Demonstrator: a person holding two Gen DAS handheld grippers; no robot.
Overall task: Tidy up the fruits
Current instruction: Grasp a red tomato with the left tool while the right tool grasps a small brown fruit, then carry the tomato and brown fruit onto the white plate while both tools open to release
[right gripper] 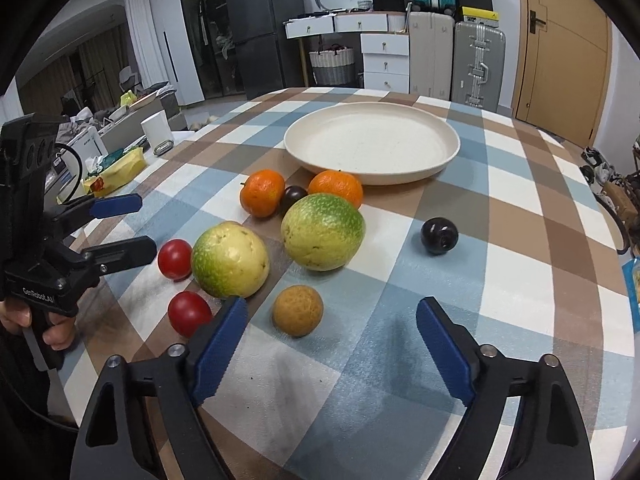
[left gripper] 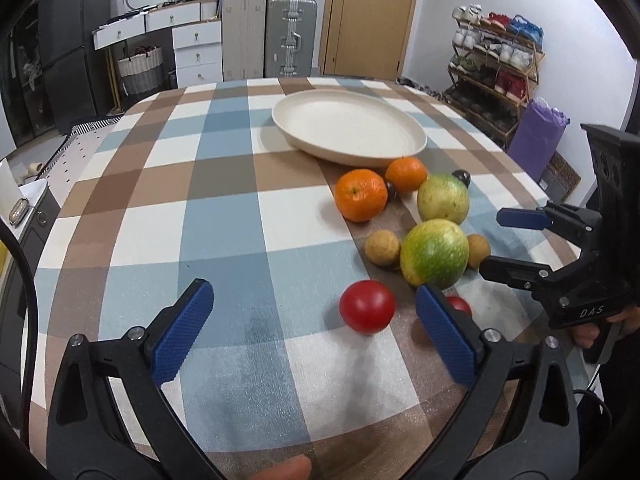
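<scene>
Two red round tomatoes [right gripper: 174,259] show fully only in our right view; both claws, the left gripper [left gripper: 314,330] and the right gripper [right gripper: 332,344], gape wide, the small brown round fruit [right gripper: 297,310] just ahead between the right one's fingers.

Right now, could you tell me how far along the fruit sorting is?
Nothing looks done: the plate is bare. Nothing is in hand: the left gripper and right gripper are open over the table. Left: every fruit, including the oranges, guavas, tomatoes and the dark plum off alone.

Bright, even room light in both views.
Soft gray shadows sit under the fruit on the table [left gripper: 224,216]. The middle is sharp; edges bend round, with black corners.
</scene>
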